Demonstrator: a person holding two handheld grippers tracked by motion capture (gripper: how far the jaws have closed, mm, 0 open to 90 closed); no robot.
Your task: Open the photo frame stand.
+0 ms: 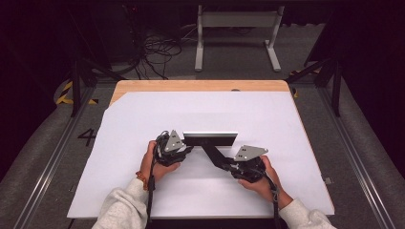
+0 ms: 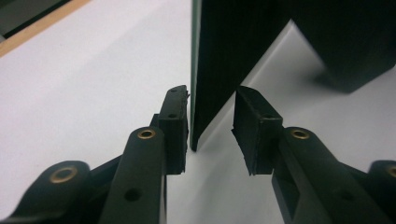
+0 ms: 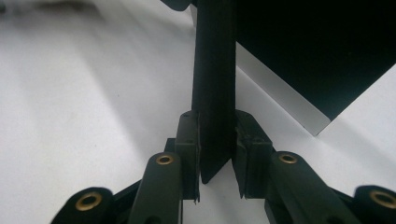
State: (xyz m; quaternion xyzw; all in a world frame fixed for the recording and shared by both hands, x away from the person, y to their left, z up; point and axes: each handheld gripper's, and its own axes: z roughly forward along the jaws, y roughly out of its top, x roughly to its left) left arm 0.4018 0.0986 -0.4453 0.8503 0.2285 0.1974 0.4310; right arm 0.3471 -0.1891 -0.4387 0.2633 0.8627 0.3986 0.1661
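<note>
My right gripper (image 3: 217,154) is clamped on a black panel (image 3: 215,93): both pads press its faces, and the panel's pointed lower corner pokes down between my fingers (image 3: 187,140), just above the white sheet (image 3: 93,116). My left gripper (image 2: 210,130) stands partly open around another black panel (image 2: 224,60); the left pad (image 2: 175,121) sits against or just beside its edge, while a clear gap separates the right pad (image 2: 254,126) from it, so I have no firm hold there.

In the high view the left gripper (image 1: 173,149) and right gripper (image 1: 246,164) sit near each other in the middle of the white sheet (image 1: 143,114), with the black folded piece (image 1: 210,145) running between them and a pale top edge showing on its upright part. White surface lies open on every side of my fingers; the table's wooden edge (image 1: 200,86) is well beyond the piece, and the near edge of the sheet lies below my hands.

The gripper views give what the high view cannot: pad contact and the gaps. The left gripper view also shows a second dark panel ahead and right of my fingers. The right gripper view shows a wide dark panel with a pale lower edge right of my fingers.
</note>
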